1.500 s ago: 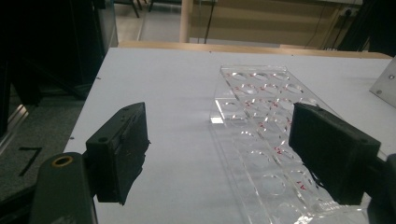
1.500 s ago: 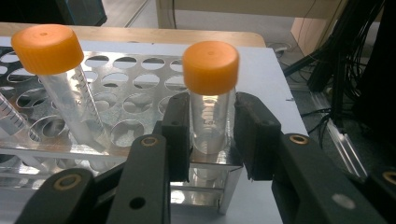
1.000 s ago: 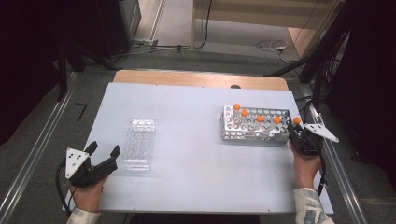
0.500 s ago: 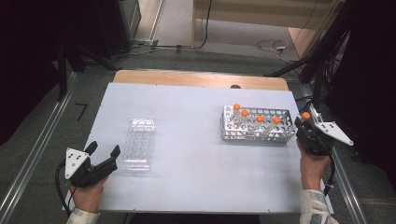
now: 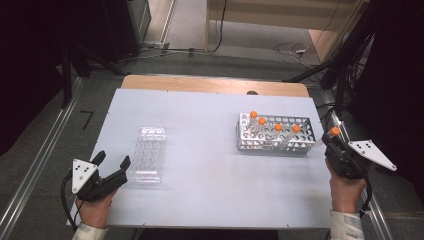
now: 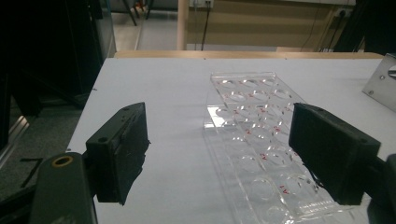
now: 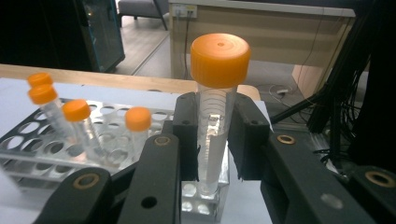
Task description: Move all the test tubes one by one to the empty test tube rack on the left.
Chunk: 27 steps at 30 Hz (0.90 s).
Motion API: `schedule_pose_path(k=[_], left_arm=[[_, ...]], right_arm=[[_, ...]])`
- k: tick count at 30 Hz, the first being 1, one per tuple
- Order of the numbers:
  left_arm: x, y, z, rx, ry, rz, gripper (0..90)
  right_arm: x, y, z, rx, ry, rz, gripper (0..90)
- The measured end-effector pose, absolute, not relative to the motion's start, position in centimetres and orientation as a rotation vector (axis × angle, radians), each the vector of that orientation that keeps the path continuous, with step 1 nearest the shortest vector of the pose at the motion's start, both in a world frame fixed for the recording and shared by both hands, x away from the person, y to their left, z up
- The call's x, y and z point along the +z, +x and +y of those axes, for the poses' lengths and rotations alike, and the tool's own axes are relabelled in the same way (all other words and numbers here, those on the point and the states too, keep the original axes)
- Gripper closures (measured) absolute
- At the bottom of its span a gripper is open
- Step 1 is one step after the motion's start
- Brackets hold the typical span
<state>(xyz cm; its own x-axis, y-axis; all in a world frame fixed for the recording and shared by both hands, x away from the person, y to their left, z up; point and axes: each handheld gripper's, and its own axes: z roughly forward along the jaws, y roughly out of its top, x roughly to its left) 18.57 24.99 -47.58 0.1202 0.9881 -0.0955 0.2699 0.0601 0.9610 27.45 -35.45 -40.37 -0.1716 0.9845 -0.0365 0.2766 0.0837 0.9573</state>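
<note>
Fingers of right gripper [image 7: 217, 140] clamp upright orange-capped tube [image 7: 215, 116] beside metal rack [image 5: 275, 135]; left gripper [image 6: 233, 154] fingers wide over clear tray [image 6: 261, 140], red markings A1, A2.

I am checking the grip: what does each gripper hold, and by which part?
The right gripper holds an orange-capped tube by its clear body, below the cap. The left gripper is open and holds nothing.

Clear plastic tube [image 7: 211, 140] – glossy (orange cap matt); shiny perforated metal rack [image 5: 275, 144]; transparent tray [image 6: 261, 140].
</note>
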Motion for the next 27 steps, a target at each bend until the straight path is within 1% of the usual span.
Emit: schedule_pose_path(k=[7, 14, 27], left_arm=[[-47.1, 18.4, 24.6, 0.906, 1.415, 1.310, 19.9], [-46.6, 18.1, 23.9, 0.890, 1.436, 1.284, 19.8], [-45.5, 17.8, 22.5, 0.842, 1.459, 1.221, 19.8]], right_arm=[[-40.7, 25.9, -35.1, 1.130, 1.273, 1.621, 71.7], [-41.8, 24.4, -33.3, 1.132, 1.238, 1.717, 71.7], [-42.2, 23.8, -29.4, 1.168, 1.141, 1.851, 71.7]])
